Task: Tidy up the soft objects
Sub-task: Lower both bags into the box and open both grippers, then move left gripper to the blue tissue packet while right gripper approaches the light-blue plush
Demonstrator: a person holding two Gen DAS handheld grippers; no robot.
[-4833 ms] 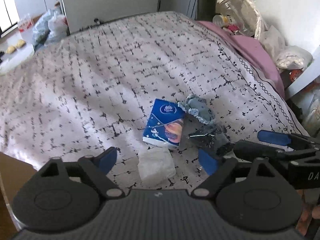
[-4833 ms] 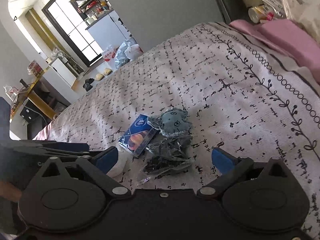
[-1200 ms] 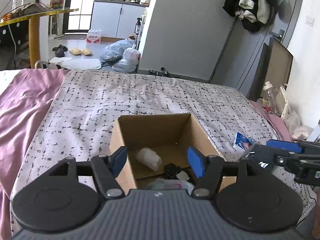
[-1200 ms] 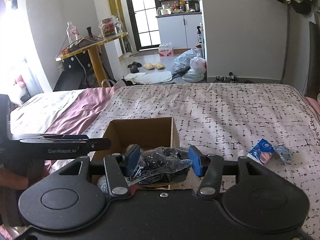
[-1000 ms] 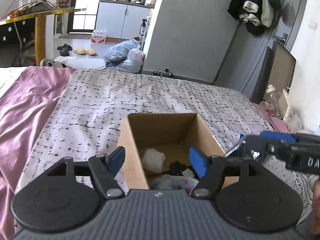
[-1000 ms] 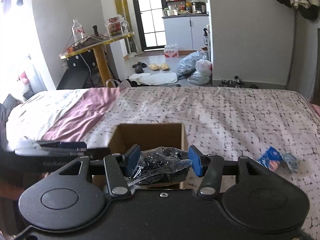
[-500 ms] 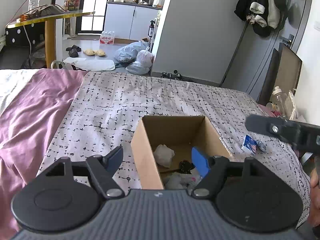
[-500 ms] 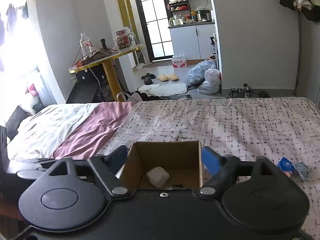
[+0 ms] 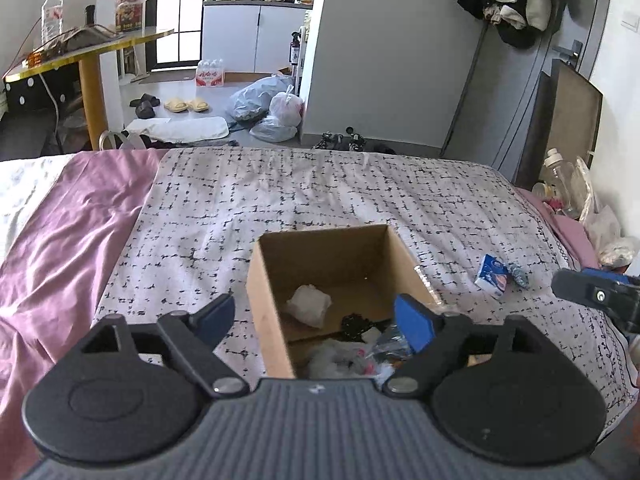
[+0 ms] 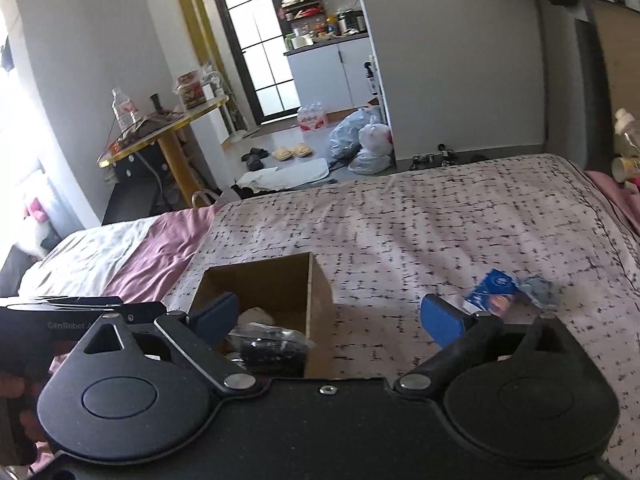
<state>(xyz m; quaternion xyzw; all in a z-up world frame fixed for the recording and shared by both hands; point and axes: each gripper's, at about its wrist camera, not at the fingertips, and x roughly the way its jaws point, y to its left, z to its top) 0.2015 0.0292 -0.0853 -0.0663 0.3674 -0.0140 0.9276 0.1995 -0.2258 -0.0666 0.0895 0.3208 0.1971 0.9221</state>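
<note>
An open cardboard box (image 9: 264, 280) stands on the patterned bedspread; it also shows in the right wrist view (image 10: 316, 284). Inside lie a white wad (image 9: 309, 305), a clear bag of dark items (image 10: 270, 347) and other soft things. A blue tissue pack (image 9: 493, 280) and a grey-blue soft item (image 9: 519, 274) lie on the bed to the box's right, also in the right wrist view (image 10: 494, 290) (image 10: 538, 288). My left gripper (image 9: 320, 320) is open and empty above the box's near side. My right gripper (image 10: 328, 318) is open and empty, above the box's right wall.
A pink sheet (image 9: 60, 240) covers the bed's left part. Bottles and bags (image 9: 576, 196) crowd the bed's right edge. Beyond the bed's foot are plastic bags (image 9: 272, 112), slippers and a yellow table (image 9: 88, 52).
My right gripper has opened and let the clear bag of dark items drop into the box, then turned right toward the tissue pack. My left gripper has drawn back from the box.
</note>
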